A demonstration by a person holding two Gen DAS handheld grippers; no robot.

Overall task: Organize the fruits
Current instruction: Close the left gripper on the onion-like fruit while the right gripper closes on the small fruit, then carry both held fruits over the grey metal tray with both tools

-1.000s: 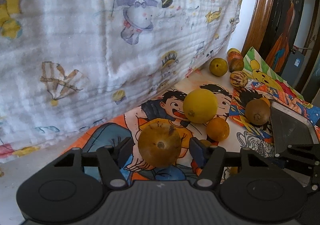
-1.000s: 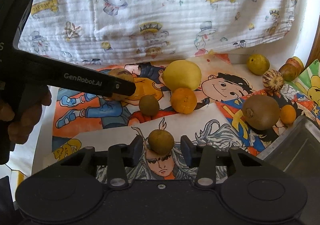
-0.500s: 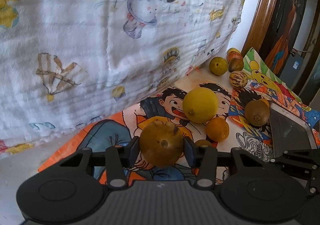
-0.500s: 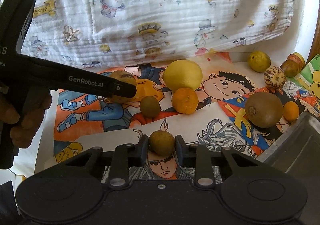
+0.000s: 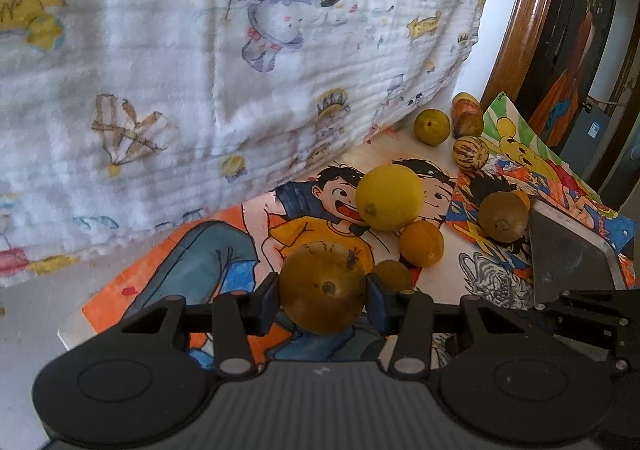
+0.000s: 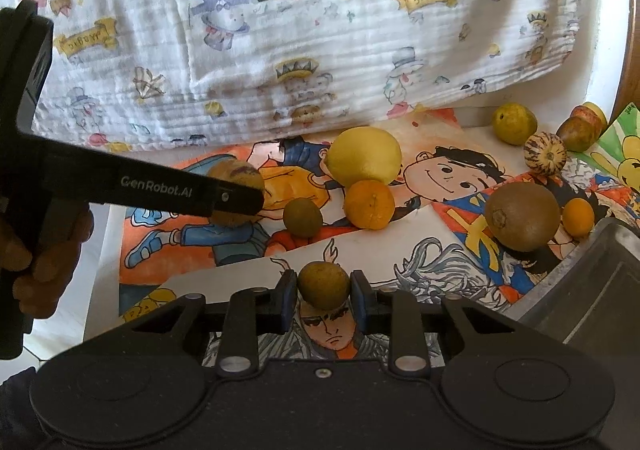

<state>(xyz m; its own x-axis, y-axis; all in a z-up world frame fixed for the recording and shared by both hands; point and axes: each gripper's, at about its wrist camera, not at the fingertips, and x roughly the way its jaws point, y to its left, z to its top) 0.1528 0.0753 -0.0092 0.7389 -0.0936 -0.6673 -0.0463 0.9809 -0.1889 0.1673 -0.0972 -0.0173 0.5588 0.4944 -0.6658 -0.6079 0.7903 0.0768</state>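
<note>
Two grippers each clamp a fruit between their fingers. The left gripper [image 5: 323, 300] has its pads pressed on both sides of a large brownish-yellow round fruit [image 5: 322, 293], which sits squarely between them over the cartoon poster [image 5: 192, 250]. The right gripper [image 6: 323, 298] is closed on a small olive-brown fruit [image 6: 323, 284], centred between its blue pads above the desk [image 6: 104, 242]. Ahead lie a big yellow lemon [image 6: 362, 161] touching an orange [image 6: 369, 204], a small brown fruit [image 6: 302, 217] just beside it, and a kiwi [image 6: 522, 216] near the metal tray [image 6: 592, 282]. A printed white cloth [image 6: 320, 30] hangs behind.
</note>
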